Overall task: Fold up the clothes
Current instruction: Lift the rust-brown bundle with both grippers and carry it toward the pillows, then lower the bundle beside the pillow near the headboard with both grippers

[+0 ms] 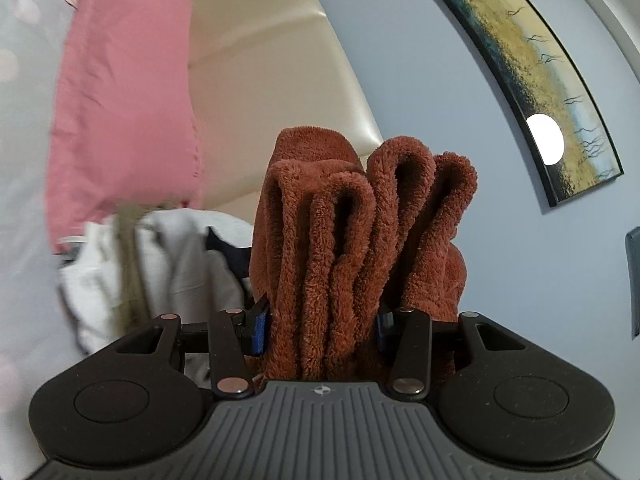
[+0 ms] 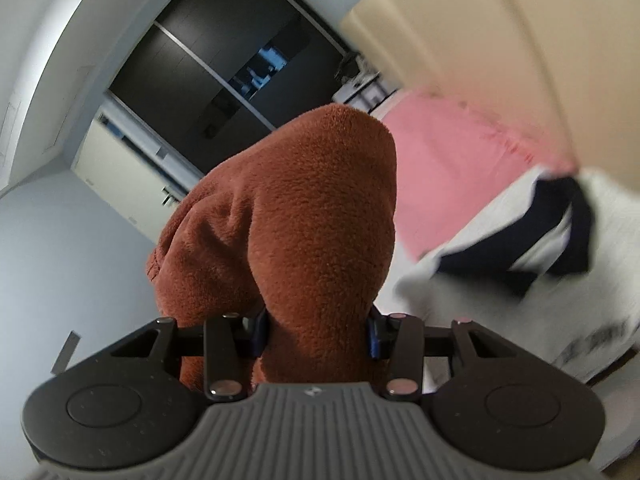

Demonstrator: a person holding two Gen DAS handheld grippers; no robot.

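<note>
Bunching between both grippers' jaws, brown fleece (image 1: 352, 248)

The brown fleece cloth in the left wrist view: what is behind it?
Behind the brown fleece cloth a cream padded headboard and a blue-grey wall show. Beside it lie a pink pillow and white clothes. The cloth covers whatever is directly behind it.
</note>
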